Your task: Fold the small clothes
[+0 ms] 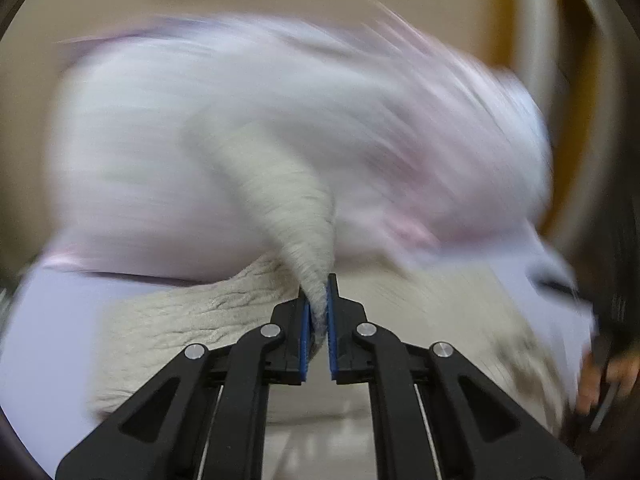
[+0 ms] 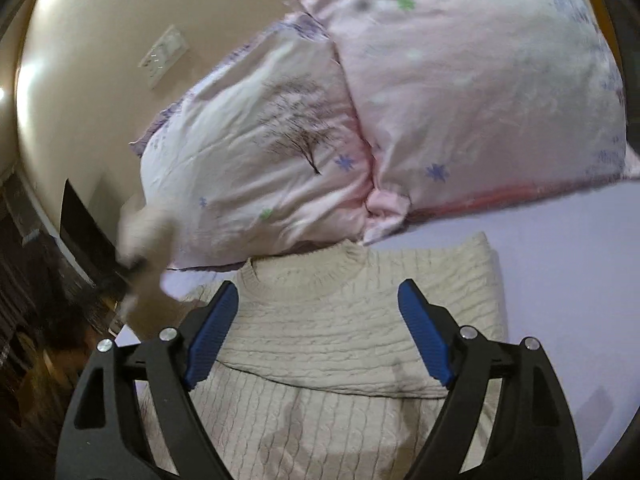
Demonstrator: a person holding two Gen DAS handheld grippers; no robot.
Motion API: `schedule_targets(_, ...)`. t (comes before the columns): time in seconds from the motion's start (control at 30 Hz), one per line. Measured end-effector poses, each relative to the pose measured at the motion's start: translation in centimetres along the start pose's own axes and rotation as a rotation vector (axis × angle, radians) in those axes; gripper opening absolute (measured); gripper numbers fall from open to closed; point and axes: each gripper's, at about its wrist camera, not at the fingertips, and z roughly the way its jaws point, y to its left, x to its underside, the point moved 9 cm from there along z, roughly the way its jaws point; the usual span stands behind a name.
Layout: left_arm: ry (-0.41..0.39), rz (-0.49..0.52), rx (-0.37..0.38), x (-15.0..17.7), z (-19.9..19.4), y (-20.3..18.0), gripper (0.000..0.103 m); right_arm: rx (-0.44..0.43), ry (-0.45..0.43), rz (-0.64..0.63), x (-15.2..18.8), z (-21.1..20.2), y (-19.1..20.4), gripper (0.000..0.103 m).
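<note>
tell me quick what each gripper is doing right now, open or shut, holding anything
Left gripper: shut on a bunched piece of the cream knit sweater.
Right gripper: open, holding nothing, over the sweater's folded body.

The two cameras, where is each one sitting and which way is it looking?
Left wrist: sits on the left gripper, looking along its fingers, which are shut on a pulled-up bit of the cream sweater; blurry pillows lie beyond, and a hand shows at the right edge.
Right wrist: sits on the right gripper, looking down over its open fingers at the sweater lying on the lilac sheet, pillows behind.
Shared: both see the sweater, the pillows and the sheet.
</note>
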Motion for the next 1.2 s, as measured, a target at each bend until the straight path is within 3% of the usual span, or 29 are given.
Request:
schedule_targets(0.07,0.153,0.167,0.039,3.8,5.3,-6.5,0.007,0.009,0.028,0.058,0.3,0.7,-1.6,0.082)
schedule_targets(0.1,0.193,0.196,0.053,5.0,6.5,-7.9,0.007,0.02,0.041,0.091,0.4,0.8,-2.7,0.081)
schedule_targets(0.2,0.175,0.138,0.105,5.8,5.1,-7.7,0.009,0.054,0.071,0.158,0.7,0.5,-5.7,0.063)
schedule_targets(0.27,0.107,0.057,0.102,5.2,1.8,-4.7,0.023,0.068,0.091,0.184,1.1,0.3,-7.3,0.051)
schedule_targets(0.37,0.054,-0.022,0.03,6.3,-3.1,0.8,0.044,0.033,0.143,0.223,2.0,1.4,-7.7,0.042)
schedule_targets(0.53,0.121,-0.205,-0.12,12.6,-9.3,10.8,0.054,0.045,0.244,0.207,4.3,4.1,-6.5,0.042)
schedule_targets(0.67,0.168,-0.389,-0.111,16.7,-11.5,14.6,0.058,0.101,0.245,0.241,5.2,4.1,-7.5,0.042)
schedule_targets(0.77,0.187,-0.461,-0.074,18.8,-12.0,14.9,0.059,0.156,0.271,0.212,6.2,4.4,-7.5,0.039)
schedule_targets(0.8,0.188,-0.471,-0.06,19.2,-12.0,14.9,0.059,0.173,0.269,0.195,6.2,4.4,-7.4,0.033)
schedule_targets(0.83,0.188,-0.481,-0.041,19.6,-12.2,14.7,0.059,0.183,0.27,0.159,6.3,4.6,-6.9,0.007)
schedule_targets(0.93,0.19,-0.498,0.041,20.1,-12.2,13.7,0.059,0.164,0.185,0.143,4.2,4.0,-6.6,0.007)
schedule_targets(0.97,0.193,-0.495,0.055,20.2,-12.2,13.4,0.059,0.181,0.121,0.147,2.5,3.4,-7.2,0.007)
schedule_targets(1.03,0.192,-0.489,0.067,20.3,-12.3,12.9,0.06,0.243,0.084,0.149,1.1,3.0,-8.7,0.008)
schedule_targets(1.1,0.187,-0.497,0.084,20.5,-12.7,12.8,0.06,0.256,0.123,0.156,1.7,2.6,-9.6,0.018)
schedule_targets(1.17,0.177,-0.502,0.104,20.9,-13.1,12.6,0.059,0.266,0.17,0.149,3.8,1.1,-10.1,0.045)
schedule_targets(1.2,0.172,-0.503,0.113,21.1,-13.4,12.5,0.059,0.27,0.183,0.139,5.0,-0.2,-10.3,0.051)
